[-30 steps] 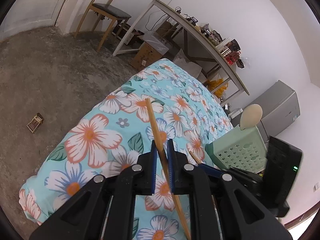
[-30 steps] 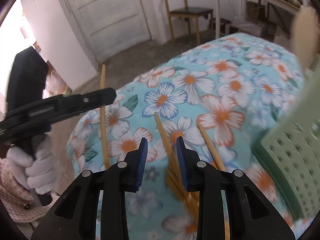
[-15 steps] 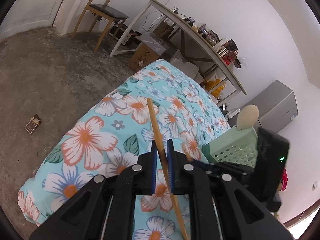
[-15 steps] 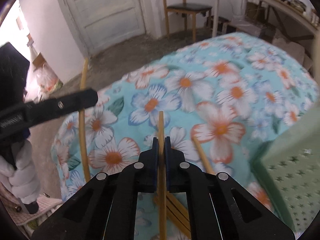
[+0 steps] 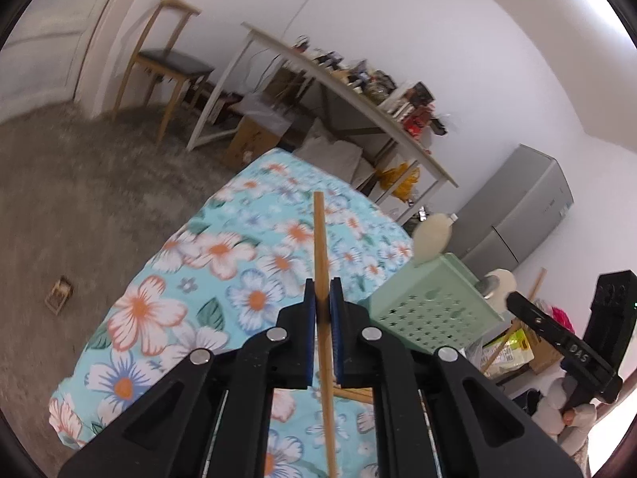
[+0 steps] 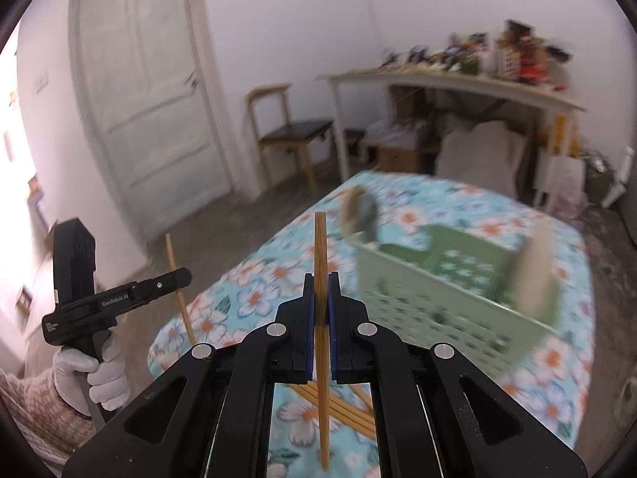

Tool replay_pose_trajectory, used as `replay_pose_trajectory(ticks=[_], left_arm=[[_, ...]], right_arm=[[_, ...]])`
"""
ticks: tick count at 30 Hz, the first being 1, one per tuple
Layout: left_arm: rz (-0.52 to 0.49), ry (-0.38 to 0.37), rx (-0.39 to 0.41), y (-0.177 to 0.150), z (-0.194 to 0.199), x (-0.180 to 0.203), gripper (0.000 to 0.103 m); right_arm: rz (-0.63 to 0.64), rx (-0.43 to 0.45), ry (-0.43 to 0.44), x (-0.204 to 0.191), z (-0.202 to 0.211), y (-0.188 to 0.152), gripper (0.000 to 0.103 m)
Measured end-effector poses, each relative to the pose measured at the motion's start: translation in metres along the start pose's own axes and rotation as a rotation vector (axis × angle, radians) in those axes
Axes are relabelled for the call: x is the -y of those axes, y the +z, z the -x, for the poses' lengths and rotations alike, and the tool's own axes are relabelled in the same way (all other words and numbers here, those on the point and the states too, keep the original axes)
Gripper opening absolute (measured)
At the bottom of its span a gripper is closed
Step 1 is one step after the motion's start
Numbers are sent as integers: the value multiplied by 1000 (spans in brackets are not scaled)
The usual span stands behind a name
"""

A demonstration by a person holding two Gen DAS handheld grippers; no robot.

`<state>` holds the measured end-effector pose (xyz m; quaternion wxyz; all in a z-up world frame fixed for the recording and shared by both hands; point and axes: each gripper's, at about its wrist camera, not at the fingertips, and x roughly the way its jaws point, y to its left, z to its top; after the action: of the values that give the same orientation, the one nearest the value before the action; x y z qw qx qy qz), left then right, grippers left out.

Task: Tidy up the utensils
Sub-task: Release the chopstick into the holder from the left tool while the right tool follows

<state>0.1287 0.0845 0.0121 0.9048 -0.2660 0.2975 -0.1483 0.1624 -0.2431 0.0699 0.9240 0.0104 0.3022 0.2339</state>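
Note:
My left gripper (image 5: 322, 283) is shut on a wooden chopstick (image 5: 320, 235) that stands nearly upright above the floral tablecloth (image 5: 254, 302). In the right wrist view my right gripper (image 6: 320, 279) is likewise shut on another chopstick (image 6: 320, 247), held off the table. Several loose chopsticks (image 6: 346, 408) lie on the cloth beneath it. A pale green perforated basket (image 6: 450, 306) (image 5: 434, 306) stands to the right, with a wooden spoon (image 5: 432, 235) and a spatula (image 6: 533, 271) sticking out. The left gripper (image 6: 181, 277), in a white-gloved hand (image 6: 99, 374), shows at the left.
The table's near corner and left edge (image 5: 131, 318) drop to a grey floor. A wooden chair (image 6: 294, 135) and white door (image 6: 147, 91) are behind. A cluttered long shelf table (image 5: 358, 91) and grey fridge (image 5: 517, 215) stand at the far side.
The right gripper closed on a chopstick from the pile and lifted it clear. Both grippers have risen, and the basket has come into fuller view.

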Motion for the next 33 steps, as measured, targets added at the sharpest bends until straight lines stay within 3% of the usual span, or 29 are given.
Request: replay_pose_trajectory(ticks=[6,13,21,26,33], left_arm=[[-101,-9,51,5,14,29,6],[-214,-93,124,26,34,76,6],[-322,-199,266,66,47,143,6],[-380,-249,332,92,30,188,6],[-409,-261,312,102,-31,231,6]], right_arm=[[-123,86,-46,20,43,-24,4],[-226,150,-58,34,70,-48,4],[-272,190,-54,48,90,-57,4],[-283,201,-43,51,98,-62,4],[-300,213,-17,56,98,-62,4]])
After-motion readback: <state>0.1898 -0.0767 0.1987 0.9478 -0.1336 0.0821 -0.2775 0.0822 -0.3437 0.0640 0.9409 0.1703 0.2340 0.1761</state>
